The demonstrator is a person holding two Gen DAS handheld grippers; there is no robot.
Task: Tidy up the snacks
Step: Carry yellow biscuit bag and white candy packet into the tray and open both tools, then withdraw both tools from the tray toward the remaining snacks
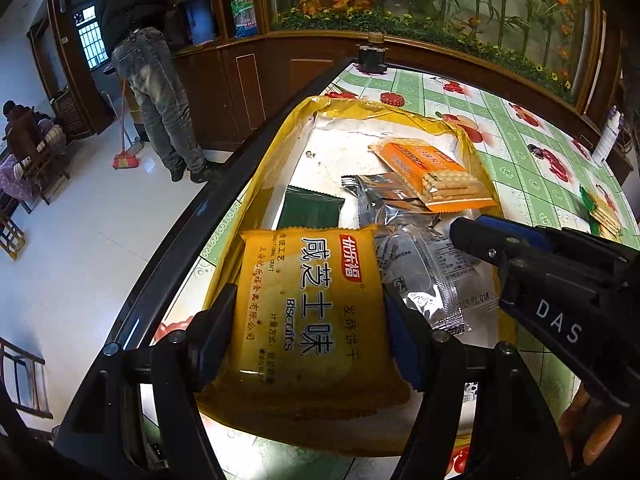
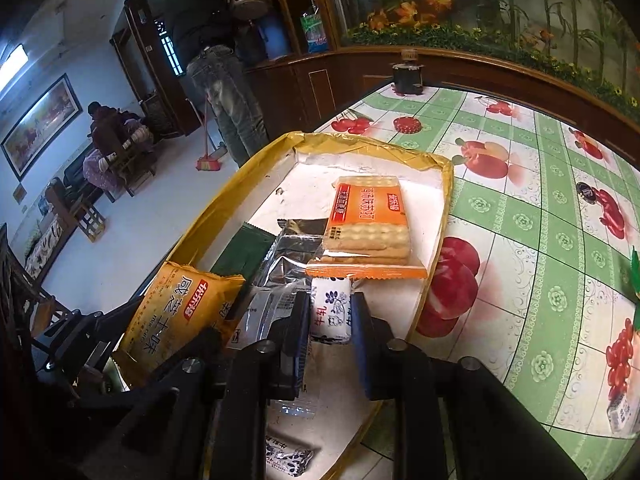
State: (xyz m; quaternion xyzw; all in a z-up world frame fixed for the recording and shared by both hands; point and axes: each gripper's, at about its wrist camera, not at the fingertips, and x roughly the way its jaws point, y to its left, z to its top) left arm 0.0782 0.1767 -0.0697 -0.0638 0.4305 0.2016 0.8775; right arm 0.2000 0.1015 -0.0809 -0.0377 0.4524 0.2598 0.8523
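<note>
Jaws of left gripper (image 1: 310, 320) clamp yellow biscuit pack (image 1: 304, 304) over tray (image 1: 256, 200)

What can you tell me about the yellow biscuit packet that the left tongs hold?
The yellow biscuit packet is a flat, glossy plastic pack with crimped ends. It bears a red logo, white and dark Chinese characters and the word "Biscuits". It looks sealed and full. The left tongs grip it by its two long sides, over the near end of the yellow-rimmed tray. Whether it touches the tray is unclear.

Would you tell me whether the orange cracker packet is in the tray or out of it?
In: the orange cracker packet lies inside the yellow-rimmed tray, resting partly on a silver packet.
</note>
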